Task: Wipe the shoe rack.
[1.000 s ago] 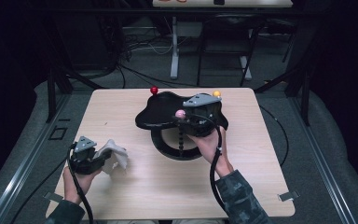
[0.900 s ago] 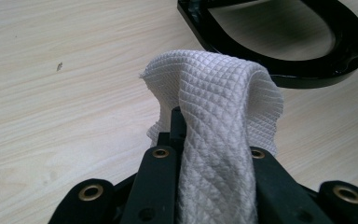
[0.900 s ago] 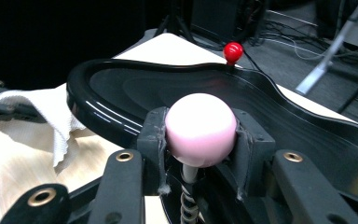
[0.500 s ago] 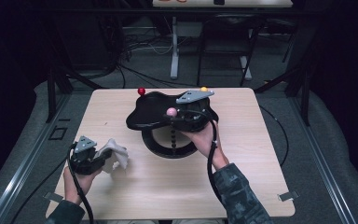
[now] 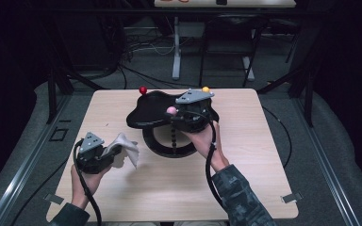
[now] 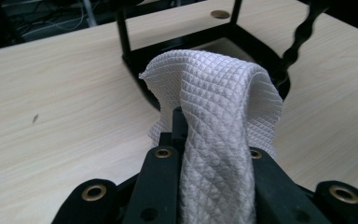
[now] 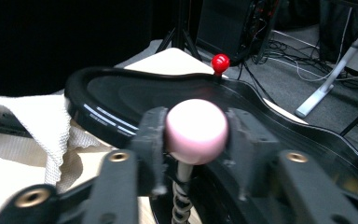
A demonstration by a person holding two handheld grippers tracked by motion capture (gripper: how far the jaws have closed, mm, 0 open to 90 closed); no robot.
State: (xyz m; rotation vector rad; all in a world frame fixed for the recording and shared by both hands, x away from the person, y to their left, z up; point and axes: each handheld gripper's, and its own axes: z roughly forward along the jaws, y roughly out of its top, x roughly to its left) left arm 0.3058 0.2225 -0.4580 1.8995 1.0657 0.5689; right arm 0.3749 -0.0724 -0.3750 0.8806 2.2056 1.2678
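Note:
A black curvy tray (image 5: 151, 113) sits tilted on a black ring base (image 5: 162, 148), with a red ball (image 5: 143, 90), a yellow ball (image 5: 206, 89) and a pink ball (image 5: 171, 111) on stems at its rim. My right gripper (image 5: 172, 113) is shut on the pink ball (image 7: 196, 130), its jaws on either side of it. At the left of the table my left gripper (image 5: 114, 150) is shut on a white quilted cloth (image 5: 128, 147), which droops over the jaws (image 6: 214, 116), close to the ring base (image 6: 205, 42).
The light wooden table (image 5: 264, 141) has bare room at the right and along the front. A beaded black stem (image 6: 303, 32) rises from the ring. Beyond the table are dark floor, cables and stand legs (image 5: 176, 52).
The tray top swung left with the pink ball in my right gripper, then held. My left gripper has lifted a little and moved toward the ring base, with the cloth in it.

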